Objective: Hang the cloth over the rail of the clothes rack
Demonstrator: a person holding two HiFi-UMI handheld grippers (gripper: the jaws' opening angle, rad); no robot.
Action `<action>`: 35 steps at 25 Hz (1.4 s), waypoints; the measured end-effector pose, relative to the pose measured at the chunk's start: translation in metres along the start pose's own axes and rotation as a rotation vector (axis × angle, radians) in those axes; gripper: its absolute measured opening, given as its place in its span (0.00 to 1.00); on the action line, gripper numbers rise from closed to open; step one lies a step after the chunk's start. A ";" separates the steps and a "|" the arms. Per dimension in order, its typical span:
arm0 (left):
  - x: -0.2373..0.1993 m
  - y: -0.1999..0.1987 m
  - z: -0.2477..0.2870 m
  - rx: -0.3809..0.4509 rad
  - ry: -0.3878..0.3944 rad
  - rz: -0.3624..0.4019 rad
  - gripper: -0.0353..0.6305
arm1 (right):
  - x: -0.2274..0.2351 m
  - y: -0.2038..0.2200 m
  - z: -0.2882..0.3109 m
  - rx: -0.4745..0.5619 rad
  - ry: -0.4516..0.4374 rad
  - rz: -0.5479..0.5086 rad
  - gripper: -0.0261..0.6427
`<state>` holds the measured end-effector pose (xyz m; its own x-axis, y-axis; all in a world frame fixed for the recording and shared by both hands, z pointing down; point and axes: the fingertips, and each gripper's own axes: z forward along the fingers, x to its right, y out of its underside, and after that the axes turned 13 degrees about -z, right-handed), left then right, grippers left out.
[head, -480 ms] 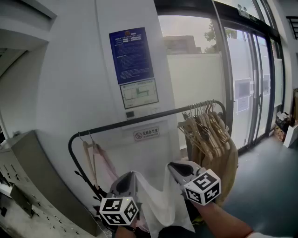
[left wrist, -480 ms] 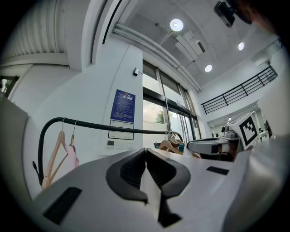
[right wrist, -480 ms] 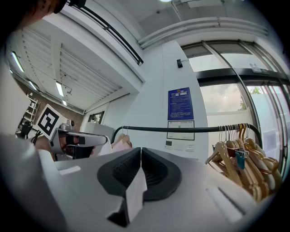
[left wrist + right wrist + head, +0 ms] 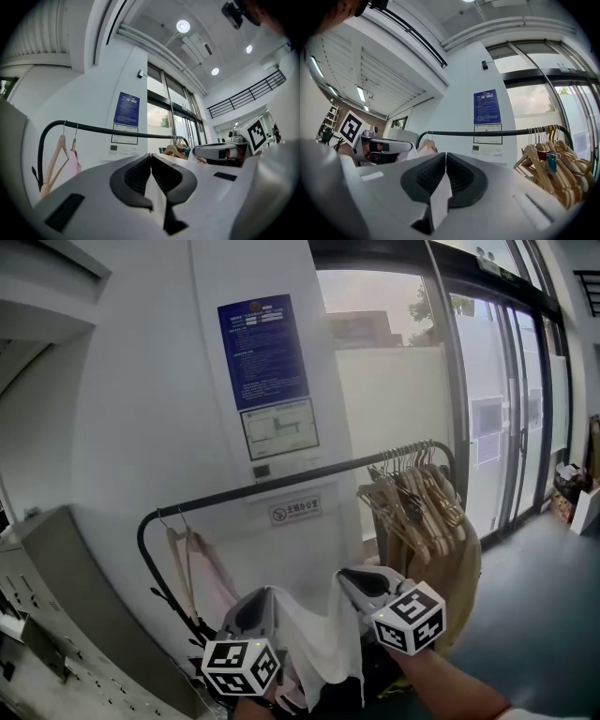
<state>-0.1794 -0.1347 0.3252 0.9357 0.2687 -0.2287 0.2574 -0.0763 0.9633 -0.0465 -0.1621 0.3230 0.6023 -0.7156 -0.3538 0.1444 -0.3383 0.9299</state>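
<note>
Before the rail [image 4: 281, 482], my left gripper [image 4: 263, 596] and right gripper [image 4: 346, 577] each pinch the top edge of the cloth [image 4: 314, 638], seemingly light and limp, best held there.

A blue notice [image 4: 263, 351] on the white pillar [image 4: 253, 268] carries white print too small to read. At its six o'clock, a small sign [image 4: 294, 512] shows a red prohibition circle beside illegible characters.
</note>
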 end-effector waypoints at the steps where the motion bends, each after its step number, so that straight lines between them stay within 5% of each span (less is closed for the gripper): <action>1: -0.001 0.000 0.001 -0.001 0.004 0.000 0.07 | 0.000 0.001 0.001 0.000 0.002 0.001 0.06; 12: -0.014 -0.037 0.007 0.015 0.083 -0.024 0.07 | 0.016 -0.016 0.010 0.014 0.035 -0.005 0.06; 21: 0.002 -0.169 0.060 0.120 0.178 0.109 0.07 | 0.097 -0.119 0.053 0.089 0.095 -0.170 0.06; 27: -0.009 -0.285 0.118 0.228 0.133 0.241 0.07 | 0.196 -0.207 0.103 0.160 0.099 -0.280 0.06; 30: -0.024 -0.336 0.158 0.229 0.114 0.204 0.07 | 0.256 -0.254 0.130 0.203 0.109 -0.333 0.06; 35: -0.073 -0.404 0.216 0.288 -0.056 0.243 0.07 | 0.356 -0.290 0.187 0.218 0.142 -0.365 0.06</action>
<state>-0.3000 -0.3306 -0.0776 0.9874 0.1578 -0.0136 0.0765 -0.3998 0.9134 -0.0206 -0.4331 -0.0914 0.6464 -0.4396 -0.6236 0.2075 -0.6852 0.6982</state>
